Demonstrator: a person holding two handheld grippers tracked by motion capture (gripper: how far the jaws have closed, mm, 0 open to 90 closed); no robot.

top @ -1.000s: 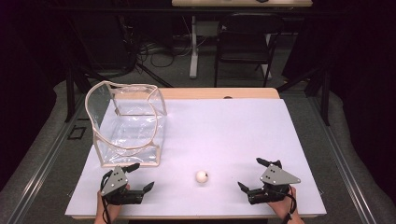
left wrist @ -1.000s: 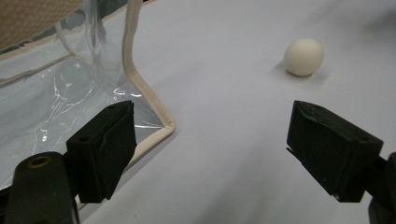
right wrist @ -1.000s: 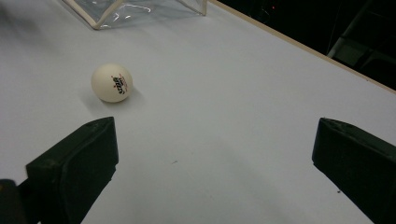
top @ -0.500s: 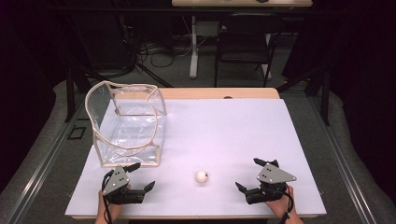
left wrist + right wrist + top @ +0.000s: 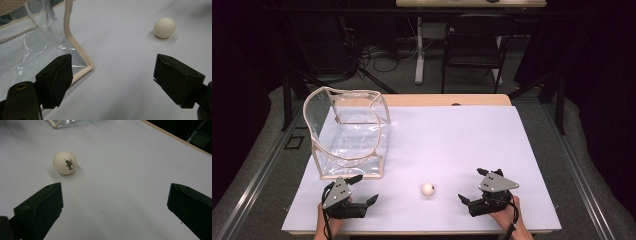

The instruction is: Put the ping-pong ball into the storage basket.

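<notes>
The right gripper [image 5: 474, 190] has edged slightly left toward the white ping-pong ball [image 5: 428, 189] lying free between both grippers near the clear plastic bag [image 5: 348, 135]; its jaws, like the left gripper's [image 5: 360, 189], gape wide, likely beginning a pickup.

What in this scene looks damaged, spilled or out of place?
Only the clear bag looks odd: its beige rim sags and bends unevenly. The white ball lies intact on the table, with both tongs open and apart from it.

Ball's [image 5: 65, 162] red print perhaps too small to read.
</notes>
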